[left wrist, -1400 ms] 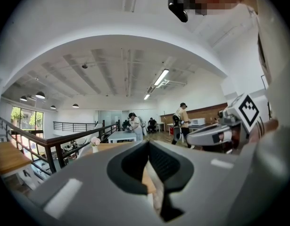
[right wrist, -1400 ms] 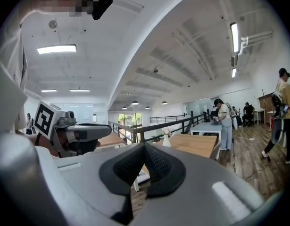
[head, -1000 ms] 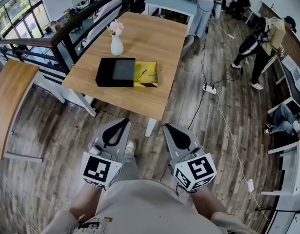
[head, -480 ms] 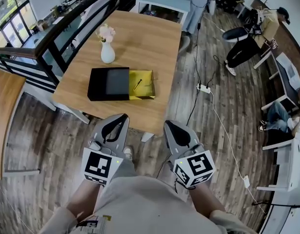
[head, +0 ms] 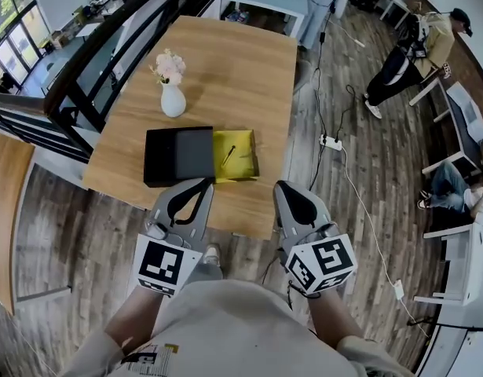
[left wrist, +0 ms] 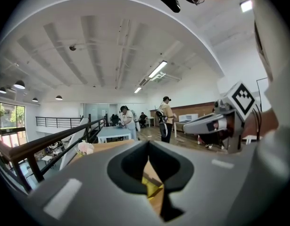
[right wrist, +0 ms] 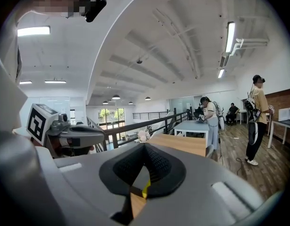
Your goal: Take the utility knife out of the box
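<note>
The left gripper [head: 200, 185] and the right gripper [head: 288, 187] are held low in the frame at the table's [head: 241, 53] near edge, each with jaws closed together and nothing gripped. At centre, the utility knife [head: 228, 155] is seen lying in the yellow box [head: 246, 170], beside the black lid [head: 178, 155].

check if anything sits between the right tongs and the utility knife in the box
Nothing visible does. The utility knife lies uncovered in the yellow open end of the box; the black cover sits only over its left part. Between it and the shut right tongs is just bare table.
</note>
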